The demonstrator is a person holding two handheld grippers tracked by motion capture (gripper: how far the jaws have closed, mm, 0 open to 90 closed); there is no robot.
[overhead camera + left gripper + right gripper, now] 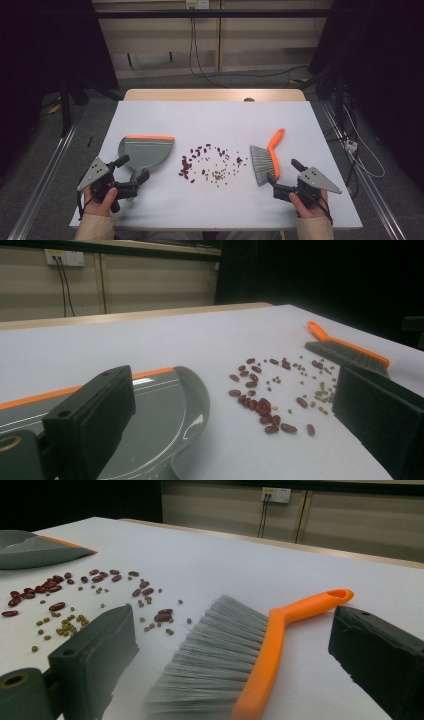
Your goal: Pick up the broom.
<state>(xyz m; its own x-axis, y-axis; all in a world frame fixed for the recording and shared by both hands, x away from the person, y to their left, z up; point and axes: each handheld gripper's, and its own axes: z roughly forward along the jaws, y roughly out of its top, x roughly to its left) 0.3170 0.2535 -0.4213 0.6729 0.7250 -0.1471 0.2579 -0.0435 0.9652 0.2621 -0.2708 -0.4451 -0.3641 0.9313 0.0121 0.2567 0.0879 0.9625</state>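
Note:
A grey dustpan (147, 150) with an orange lip lies left of centre on the white table. Dark red beans and small green ones (210, 162) are scattered mid-table. A grey-bristled brush (264, 161) with an orange handle lies to their right. My left gripper (132, 168) is open, its jaws either side of the dustpan's handle without touching. In the left gripper view, the dustpan (165, 405) lies by the left jaw, with the beans (262, 402) and brush (345, 352) beyond. My right gripper (283, 171) is open around the brush's near end. The brush (220, 650) lies between its jaws.
The white table (215, 117) ends in a wooden strip (215, 94) at the back. Metal rails (45, 170) run along the floor on both sides. Cables (360, 150) trail on the floor at the right. A wall socket (276, 494) sits on the far wall.

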